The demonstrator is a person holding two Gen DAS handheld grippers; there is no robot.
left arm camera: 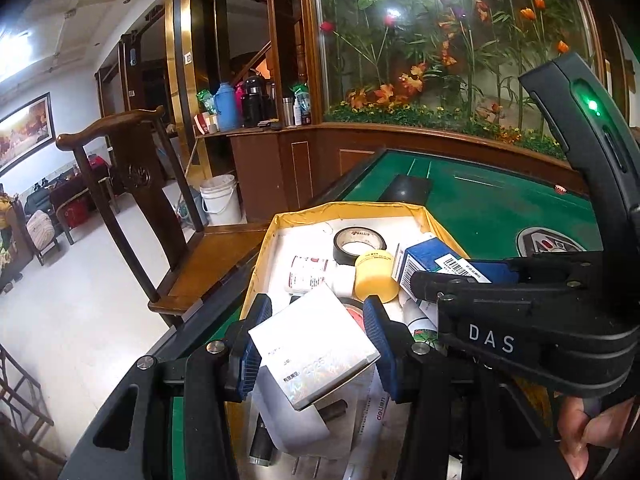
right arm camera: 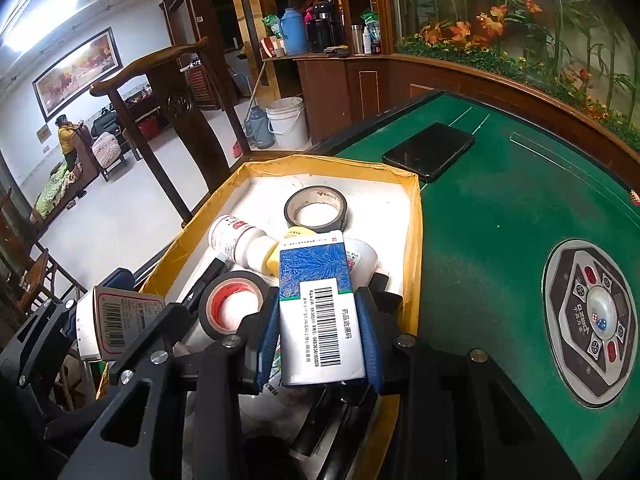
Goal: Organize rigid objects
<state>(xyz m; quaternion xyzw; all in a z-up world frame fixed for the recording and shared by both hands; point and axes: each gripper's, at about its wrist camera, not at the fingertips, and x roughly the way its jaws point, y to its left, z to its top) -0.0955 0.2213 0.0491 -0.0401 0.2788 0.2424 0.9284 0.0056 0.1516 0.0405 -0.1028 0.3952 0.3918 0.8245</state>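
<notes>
My left gripper (left arm camera: 316,340) is shut on a white box with a silver hologram side (left arm camera: 312,340), held above the near end of a yellow-walled tray (left arm camera: 262,252). My right gripper (right arm camera: 322,340) is shut on a blue and white medicine box with a barcode (right arm camera: 320,316), also above the tray (right arm camera: 416,216); that box shows in the left wrist view (left arm camera: 432,264). In the tray lie a black tape roll (right arm camera: 316,208), a second tape roll with a red core (right arm camera: 232,304), a white bottle (right arm camera: 236,240) and a yellow jar (left arm camera: 376,274).
The tray sits at the left edge of a green mahjong table (right arm camera: 500,216) with a round control panel (right arm camera: 596,320). A black phone (right arm camera: 430,150) lies beyond the tray. A wooden chair (left arm camera: 132,184) stands at the table's left; a white bucket (left arm camera: 220,200) behind.
</notes>
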